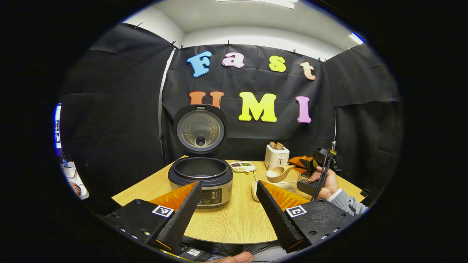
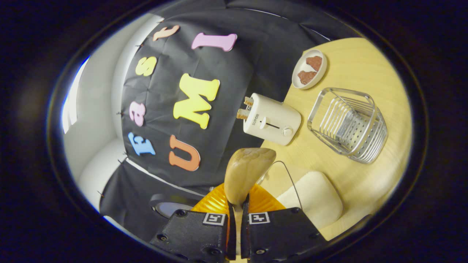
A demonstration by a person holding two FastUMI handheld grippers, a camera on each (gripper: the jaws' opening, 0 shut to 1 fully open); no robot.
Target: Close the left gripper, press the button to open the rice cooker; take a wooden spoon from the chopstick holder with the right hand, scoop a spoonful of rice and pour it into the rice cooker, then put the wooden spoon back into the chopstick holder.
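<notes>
The rice cooker stands on the wooden table with its lid raised upright and its inner pot exposed. My left gripper hovers in front of it, open, with nothing between its fingers. To the right, a hand holds my right gripper, which is shut on the handle of the wooden spoon. The spoon's bowl points toward the cooker and carries something pale, seemingly rice. In the right gripper view, the right gripper clamps the wooden spoon. The wire chopstick holder stands beyond it.
A white toaster stands at the back by the wall. A small dish of beans lies beside the cooker. A plate with reddish pieces and a white container sit near the holder.
</notes>
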